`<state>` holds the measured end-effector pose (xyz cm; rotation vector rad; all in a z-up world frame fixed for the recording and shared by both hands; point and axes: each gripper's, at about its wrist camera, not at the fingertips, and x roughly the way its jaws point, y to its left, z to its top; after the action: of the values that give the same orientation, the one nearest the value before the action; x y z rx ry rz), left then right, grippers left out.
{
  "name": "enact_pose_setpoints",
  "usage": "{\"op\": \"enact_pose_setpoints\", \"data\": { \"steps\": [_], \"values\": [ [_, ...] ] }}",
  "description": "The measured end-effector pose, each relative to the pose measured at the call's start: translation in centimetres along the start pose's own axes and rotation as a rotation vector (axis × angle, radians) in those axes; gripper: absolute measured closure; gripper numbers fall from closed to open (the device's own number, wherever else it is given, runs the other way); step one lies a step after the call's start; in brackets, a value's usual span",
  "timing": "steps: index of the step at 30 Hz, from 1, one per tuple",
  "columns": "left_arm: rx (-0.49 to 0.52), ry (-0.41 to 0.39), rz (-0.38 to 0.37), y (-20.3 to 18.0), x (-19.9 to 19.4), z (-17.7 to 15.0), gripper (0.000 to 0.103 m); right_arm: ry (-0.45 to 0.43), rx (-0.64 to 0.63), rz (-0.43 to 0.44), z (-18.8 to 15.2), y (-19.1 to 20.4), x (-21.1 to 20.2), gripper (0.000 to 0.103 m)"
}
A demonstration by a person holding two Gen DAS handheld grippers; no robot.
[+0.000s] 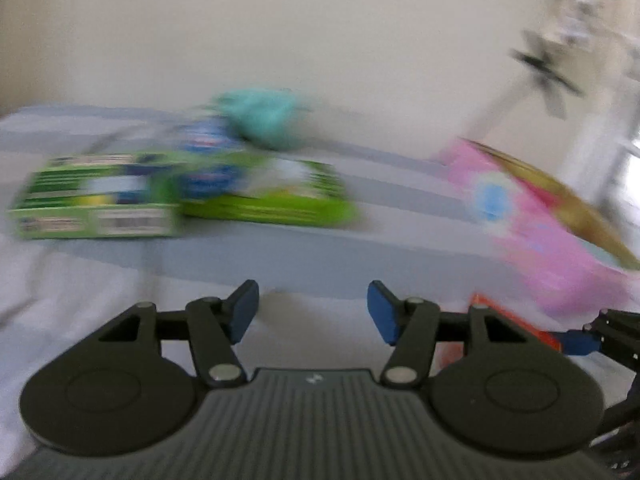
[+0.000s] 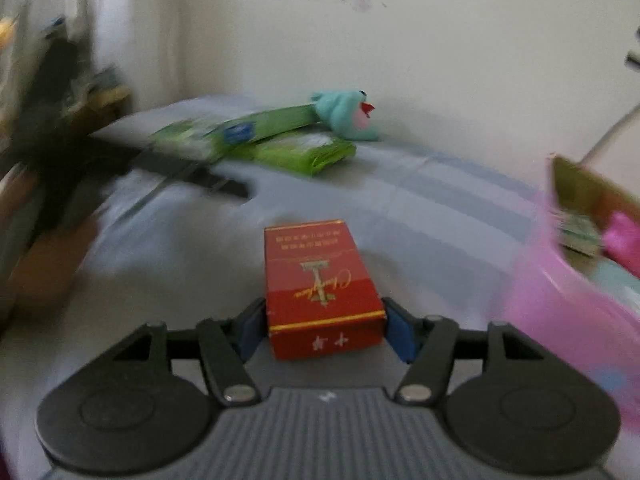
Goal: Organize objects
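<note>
My right gripper is shut on a red cigarette pack, held by its sides above the bed sheet. The pack also shows as an orange-red edge in the left wrist view, with a right fingertip beside it. My left gripper is open and empty above the sheet. Two green boxes and a teal plush toy lie ahead, blurred. A pink box stands at the right.
The pink box holds small items in the right wrist view. The green boxes and the plush lie near the wall. Blurred dark objects and a brown surface are at the left.
</note>
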<state>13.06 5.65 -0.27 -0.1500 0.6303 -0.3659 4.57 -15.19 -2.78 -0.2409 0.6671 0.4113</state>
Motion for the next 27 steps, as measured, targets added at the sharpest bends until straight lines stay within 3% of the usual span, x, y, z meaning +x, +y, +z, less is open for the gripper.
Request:
{"op": "enact_pose_setpoints", "data": {
  "steps": [2, 3, 5, 10, 13, 18, 19, 20, 22, 27],
  "values": [
    [0.068, 0.016, -0.079, -1.9, -0.1, -0.5, 0.042, -0.025, -0.026, -0.138, -2.6, -0.5, -3.5, 0.019],
    [0.093, 0.022, -0.108, -2.9, -0.2, -0.8, 0.042, -0.043, -0.022, -0.203, -3.9, -0.9, -5.0, 0.019],
    [0.128, 0.035, -0.173, -5.3, -0.8, -1.3, 0.042, -0.045, 0.047, -0.251, -5.9, -2.3, -7.5, 0.022],
    [0.154, 0.112, -0.282, -9.6, -1.4, -2.1, 0.042, -0.105, 0.164, -0.187, -8.0, -2.9, -10.7, 0.024],
    [0.164, 0.169, -0.298, -11.2, -1.5, -2.4, 0.043, -0.126, 0.137, -0.157, -7.0, -2.0, -9.7, 0.024],
    [0.095, 0.276, -0.309, -11.5, -0.4, -3.1, 0.047, -0.099, 0.113, -0.100, -6.3, -2.5, -7.3, 0.028],
    [0.097, 0.268, -0.310, -11.7, -0.2, -3.3, 0.047, -0.081, 0.119, -0.083, -6.2, -2.9, -6.6, 0.031],
    [0.104, 0.261, -0.307, -12.0, -0.1, -3.3, 0.050, -0.059, 0.132, -0.060, -6.1, -3.3, -5.9, 0.045],
    [0.095, 0.256, -0.299, -12.8, 0.0, -3.0, 0.054, -0.055, 0.144, -0.033, -6.0, -3.5, -5.4, 0.049],
    [0.156, 0.164, -0.297, -15.6, -0.8, 0.0, 0.054, -0.152, 0.150, -0.124, -5.1, -3.8, -7.4, 0.053]
  ]
}}
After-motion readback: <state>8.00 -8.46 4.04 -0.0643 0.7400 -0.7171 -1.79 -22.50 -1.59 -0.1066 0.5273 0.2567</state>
